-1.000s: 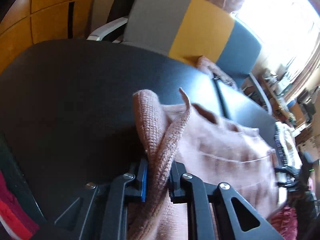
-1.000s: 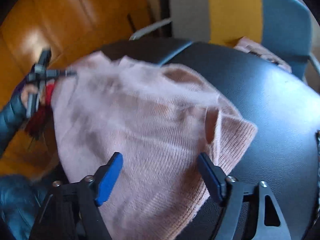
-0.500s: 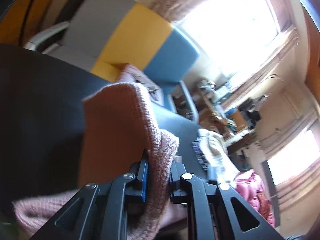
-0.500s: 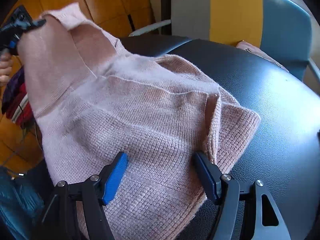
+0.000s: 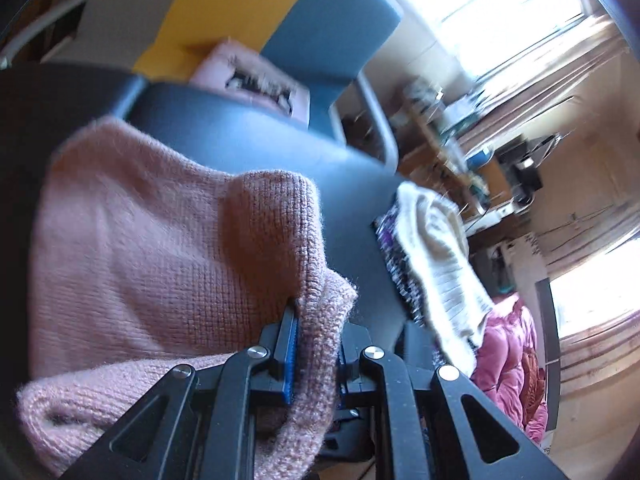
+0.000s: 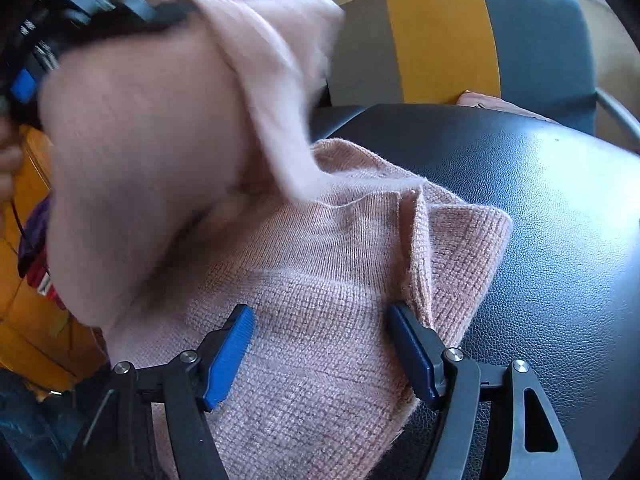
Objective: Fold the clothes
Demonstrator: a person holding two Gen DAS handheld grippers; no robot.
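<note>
A dark leather-look table (image 6: pixel 560 240) fills most of both views, its pebbled top catching daylight. Behind it stands a chair (image 6: pixel 460 40) with grey, yellow and blue panels, and a folded pink garment (image 5: pixel 256 76) lies on its seat. Orange wood panelling (image 6: pixel 36 320) lines the wall on the right-wrist camera's left side. In the left wrist view bright windows (image 5: pixel 500 8) glare behind cluttered shelves, a cream knit (image 5: pixel 440 264) with a dark patterned piece under it hangs over the table's far edge, and a pink padded jacket (image 5: pixel 508 360) sits beyond.

The raised part of the pink sweater (image 6: pixel 312 272) is blurred, and its lower hem runs out of frame. A sliver of a hand (image 6: pixel 8 168) shows at the picture's left edge; the rest is cut off.

The sweater lies on the table in front of the chair. The left gripper (image 5: pixel 316 344) is pinched tight on a thick fold of its ribbed edge and holds that part lifted above the flat portion. The right gripper (image 6: pixel 324 344) hovers low over the flat knit, its blue-padded jaws spread wide, clamping nothing.
</note>
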